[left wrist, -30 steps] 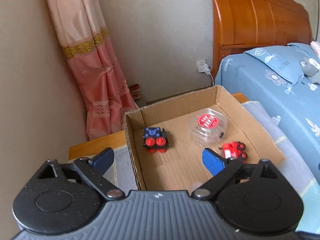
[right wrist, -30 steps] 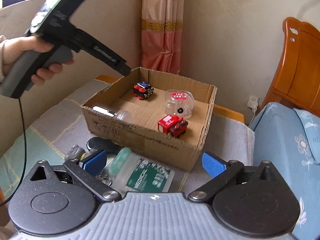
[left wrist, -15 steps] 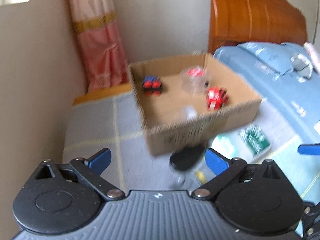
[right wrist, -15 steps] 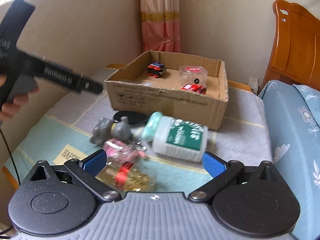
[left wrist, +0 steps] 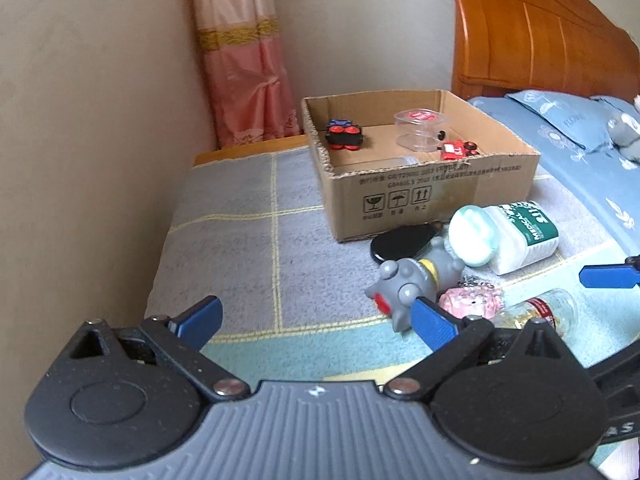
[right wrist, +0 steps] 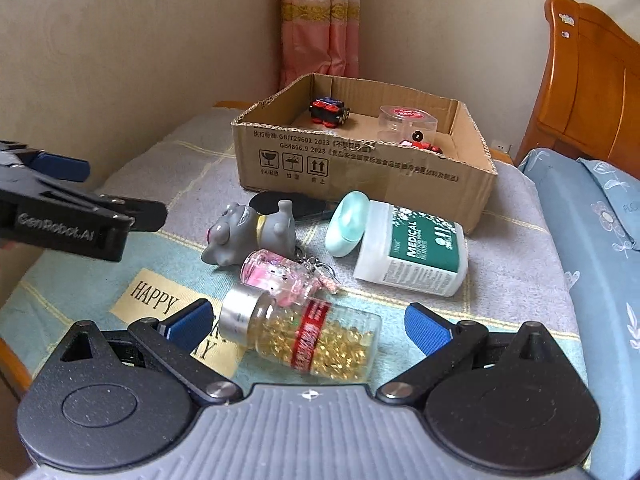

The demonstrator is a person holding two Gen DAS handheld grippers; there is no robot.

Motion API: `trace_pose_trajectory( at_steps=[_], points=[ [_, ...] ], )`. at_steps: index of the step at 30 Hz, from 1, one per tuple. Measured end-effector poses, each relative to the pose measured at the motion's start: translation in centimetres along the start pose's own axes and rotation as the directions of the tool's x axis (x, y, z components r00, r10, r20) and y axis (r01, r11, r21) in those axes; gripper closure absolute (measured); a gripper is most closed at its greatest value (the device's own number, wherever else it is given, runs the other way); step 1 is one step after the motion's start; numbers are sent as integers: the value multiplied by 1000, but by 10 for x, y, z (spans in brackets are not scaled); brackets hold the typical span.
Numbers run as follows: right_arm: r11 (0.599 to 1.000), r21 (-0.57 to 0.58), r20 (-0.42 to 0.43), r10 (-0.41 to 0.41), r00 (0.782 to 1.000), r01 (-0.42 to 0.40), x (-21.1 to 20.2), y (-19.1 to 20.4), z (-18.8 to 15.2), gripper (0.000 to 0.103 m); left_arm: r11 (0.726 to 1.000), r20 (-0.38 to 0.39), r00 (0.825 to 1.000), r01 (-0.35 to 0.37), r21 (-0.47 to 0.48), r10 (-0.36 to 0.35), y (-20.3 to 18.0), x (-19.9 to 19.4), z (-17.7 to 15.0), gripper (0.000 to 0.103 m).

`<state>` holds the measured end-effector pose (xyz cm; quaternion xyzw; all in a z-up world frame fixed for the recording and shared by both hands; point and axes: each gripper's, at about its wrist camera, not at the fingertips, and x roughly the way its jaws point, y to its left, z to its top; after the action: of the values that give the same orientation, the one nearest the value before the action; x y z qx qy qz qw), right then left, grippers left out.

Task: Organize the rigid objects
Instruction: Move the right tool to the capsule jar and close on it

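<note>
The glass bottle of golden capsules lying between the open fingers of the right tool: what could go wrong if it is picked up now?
1. The capsule bottle is smooth, round and on its side, so it may roll or slip from the right tool.
2. The pink keychain bottle touches it and could be dragged.
3. The left tool hovers close and may collide.

"MEDICAL" on the white bottle (right wrist: 412, 254); "HAPPY" on the cloth (right wrist: 154, 300).

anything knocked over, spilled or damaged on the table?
No spill or damage visible. Several things lie on their sides in a heap in front of the cardboard box: the white medical bottle, the jar of gold capsules, still capped, the grey toy figure and the pink keychain bottle. In the box, the dark toy car seems tipped, wheels sideways.
</note>
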<state>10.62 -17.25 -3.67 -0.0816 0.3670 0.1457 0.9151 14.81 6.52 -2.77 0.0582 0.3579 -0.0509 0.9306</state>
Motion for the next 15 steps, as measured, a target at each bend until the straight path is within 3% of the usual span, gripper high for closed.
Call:
trace_pose_trajectory(
  at_steps=[7, 15],
  points=[
    [998, 22, -24, -57, 998, 58, 21, 10, 5, 0, 999, -5, 1000, 31, -25, -31, 8, 1, -10, 3],
    [992, 99, -57, -75, 996, 80, 23, -12, 0, 0, 998, -18, 998, 54, -29, -54, 5, 7, -13, 3]
  ],
)
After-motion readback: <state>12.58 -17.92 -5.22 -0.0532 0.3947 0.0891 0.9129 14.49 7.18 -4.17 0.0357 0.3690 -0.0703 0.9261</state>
